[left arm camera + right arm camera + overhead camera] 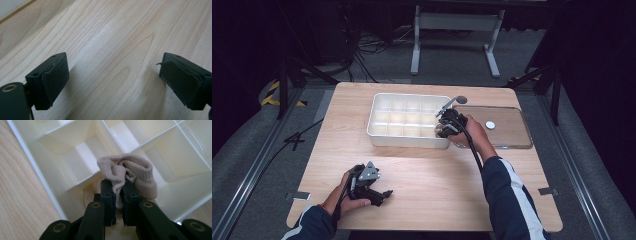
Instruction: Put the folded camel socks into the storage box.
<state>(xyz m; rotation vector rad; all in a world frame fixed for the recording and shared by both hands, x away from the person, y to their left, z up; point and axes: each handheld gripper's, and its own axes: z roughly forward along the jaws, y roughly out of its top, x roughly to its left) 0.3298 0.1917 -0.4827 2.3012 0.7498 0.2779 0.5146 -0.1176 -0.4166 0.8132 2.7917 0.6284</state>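
Right gripper (119,192) jaws pinching beige sock (130,173) over white divided tray (37,168); left gripper (113,82) jaws spread above desk (112,37); no readable writing.

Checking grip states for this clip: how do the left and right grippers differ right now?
The left gripper has its jaws spread wide with nothing between them; the right gripper is clamped on a beige sock. The left gripper rests low over bare table, well away from the white divided tray; the right gripper sits over a corner compartment of that tray. Both have black padded jaws.
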